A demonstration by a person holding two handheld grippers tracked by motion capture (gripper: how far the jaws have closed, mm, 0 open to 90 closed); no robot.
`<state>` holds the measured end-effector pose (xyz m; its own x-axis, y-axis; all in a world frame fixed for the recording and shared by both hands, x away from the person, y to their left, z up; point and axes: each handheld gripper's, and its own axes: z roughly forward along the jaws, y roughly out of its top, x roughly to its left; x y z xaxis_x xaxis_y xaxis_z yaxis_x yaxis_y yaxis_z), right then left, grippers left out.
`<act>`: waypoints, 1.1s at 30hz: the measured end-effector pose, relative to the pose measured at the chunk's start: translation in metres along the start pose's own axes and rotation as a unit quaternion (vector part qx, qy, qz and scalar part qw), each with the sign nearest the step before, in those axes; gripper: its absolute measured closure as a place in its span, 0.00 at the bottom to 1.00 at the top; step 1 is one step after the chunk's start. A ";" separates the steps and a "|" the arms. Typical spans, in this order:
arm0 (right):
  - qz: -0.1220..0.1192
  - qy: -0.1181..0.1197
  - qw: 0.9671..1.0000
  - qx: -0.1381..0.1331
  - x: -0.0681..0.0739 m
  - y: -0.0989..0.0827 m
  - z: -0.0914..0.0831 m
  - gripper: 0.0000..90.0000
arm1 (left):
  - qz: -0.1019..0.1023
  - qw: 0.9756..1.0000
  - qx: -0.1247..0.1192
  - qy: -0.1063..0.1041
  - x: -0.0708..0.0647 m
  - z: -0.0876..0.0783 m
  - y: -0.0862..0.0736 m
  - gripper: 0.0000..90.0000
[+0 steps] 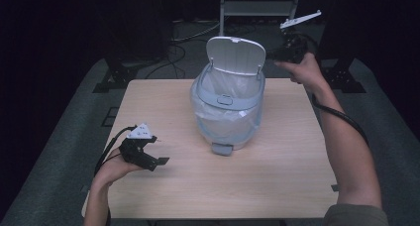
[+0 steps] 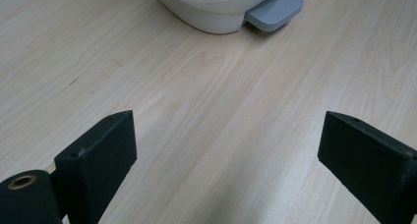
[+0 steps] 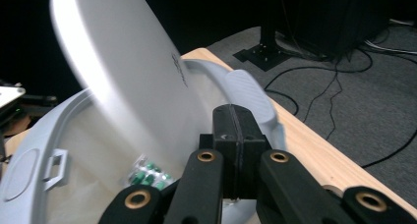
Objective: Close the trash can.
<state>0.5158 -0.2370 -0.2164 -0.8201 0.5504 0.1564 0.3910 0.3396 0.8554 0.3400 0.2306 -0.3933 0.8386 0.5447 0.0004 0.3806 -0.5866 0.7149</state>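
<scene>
A white pedal bin (image 1: 228, 107) with a clear liner stands mid-table, its lid (image 1: 235, 55) raised upright. My right gripper (image 1: 271, 54) hovers at the bin's back right, just beside the lid's edge. In the right gripper view its jaws (image 3: 239, 130) are pressed together with nothing between them, close to the lid (image 3: 123, 71) and over the rim (image 3: 251, 94). A blister pack of green pills (image 3: 147, 177) lies inside the liner. My left gripper (image 1: 157, 150) rests low at the table's left, its jaws (image 2: 226, 150) wide apart and empty, pointing toward the grey pedal (image 2: 275, 10).
The wooden table (image 1: 277, 176) carries just the bin. Beyond its far edge I see dark floor with cables (image 1: 173, 52), black stand feet (image 1: 114, 80) and a metal frame (image 1: 257, 8). A cable (image 1: 341, 117) trails along the right forearm.
</scene>
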 end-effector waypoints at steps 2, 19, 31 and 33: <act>-0.002 0.001 1.000 -0.001 0.002 -0.001 0.000 1.00 | 0.000 1.000 0.000 -0.001 0.000 0.001 0.000 0.07; -0.031 0.054 0.998 0.006 0.038 -0.014 0.015 1.00 | -0.002 1.000 0.002 -0.004 0.000 0.003 0.000 0.07; -0.073 0.073 0.994 0.033 0.068 -0.021 0.033 0.98 | -0.003 1.000 0.003 -0.008 -0.002 0.006 0.000 0.07; -0.082 0.072 0.993 0.034 0.073 -0.020 0.034 0.99 | -0.003 1.000 0.007 -0.007 -0.002 0.007 0.000 0.07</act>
<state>0.4619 -0.1772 -0.2393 -0.9245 0.3701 0.0919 0.2712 0.4688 0.8407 0.3410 0.2247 -0.3984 0.8422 0.5389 -0.0136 0.3905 -0.5925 0.7045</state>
